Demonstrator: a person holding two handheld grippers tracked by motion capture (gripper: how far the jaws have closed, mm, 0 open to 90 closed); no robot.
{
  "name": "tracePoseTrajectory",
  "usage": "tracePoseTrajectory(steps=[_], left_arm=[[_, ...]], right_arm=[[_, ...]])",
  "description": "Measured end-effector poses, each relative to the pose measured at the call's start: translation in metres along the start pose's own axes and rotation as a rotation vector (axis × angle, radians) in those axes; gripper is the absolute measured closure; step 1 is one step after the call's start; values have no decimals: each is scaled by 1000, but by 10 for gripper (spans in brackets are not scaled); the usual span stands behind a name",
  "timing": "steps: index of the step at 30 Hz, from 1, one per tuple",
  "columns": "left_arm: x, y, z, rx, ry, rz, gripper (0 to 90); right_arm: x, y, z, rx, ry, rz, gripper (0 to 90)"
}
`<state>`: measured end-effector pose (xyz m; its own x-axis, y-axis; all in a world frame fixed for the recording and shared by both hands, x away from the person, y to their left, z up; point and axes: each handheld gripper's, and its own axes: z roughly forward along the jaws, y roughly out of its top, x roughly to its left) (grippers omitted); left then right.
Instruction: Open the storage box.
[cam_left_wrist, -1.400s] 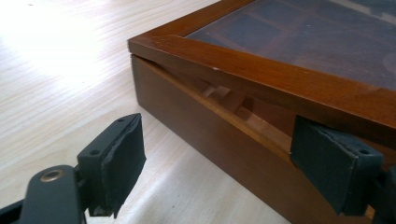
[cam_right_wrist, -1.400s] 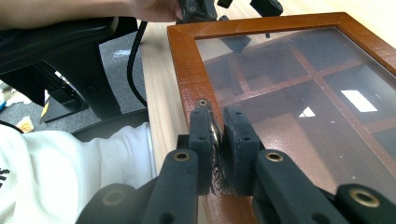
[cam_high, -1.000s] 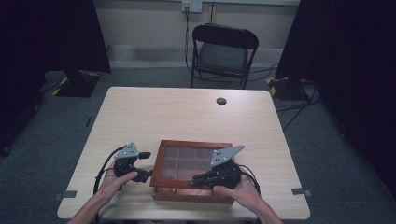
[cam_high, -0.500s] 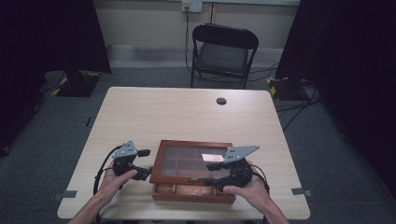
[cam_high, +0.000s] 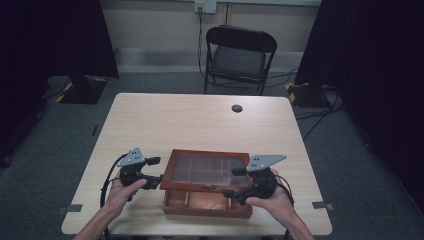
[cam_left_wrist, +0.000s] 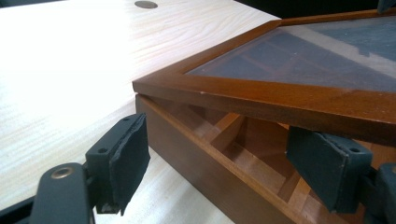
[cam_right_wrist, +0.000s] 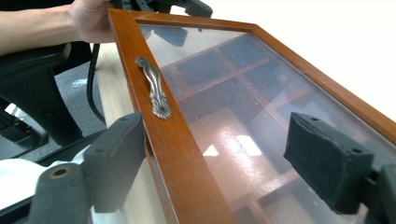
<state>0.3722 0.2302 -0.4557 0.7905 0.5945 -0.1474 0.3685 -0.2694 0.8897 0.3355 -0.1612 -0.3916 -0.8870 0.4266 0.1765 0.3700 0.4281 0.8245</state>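
The brown wooden compartment box (cam_high: 207, 202) lay between both claws, its glass-paned lid (cam_high: 210, 170) raised ajar over bare compartments. The right gripper (cam_high: 239, 186) had just opened, straddling the lid's front rail; the left gripper (cam_high: 158, 175) gaped beside the box's corner.

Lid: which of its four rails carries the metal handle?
On the lid, the front rail, nearest the person, bears the handle; the other rails are bare wood.

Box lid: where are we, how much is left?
Done: the glass lid is lifted partway off the wooden box, front edge raised. In hand: the right claw straddles the lid's front rail by the metal handle, its jaws just opened; the left claw sits at the box's corner. Left: swinging the lid fully open.
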Motion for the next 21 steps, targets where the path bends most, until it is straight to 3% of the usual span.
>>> tracePoseTrajectory(steps=[7,11,21], left_arm=[[2,4,-1,-20,-8,-20,208],[2,7,-2,-48,-26,-76,218],[-1,12,-1,-41,-13,-34,207]], right_arm=[[-3,2,-5,-7,-9,-11,178],[-5,1,-11,-13,-24,-11,175],[-15,-5,-13,-9,-56,1,164]])
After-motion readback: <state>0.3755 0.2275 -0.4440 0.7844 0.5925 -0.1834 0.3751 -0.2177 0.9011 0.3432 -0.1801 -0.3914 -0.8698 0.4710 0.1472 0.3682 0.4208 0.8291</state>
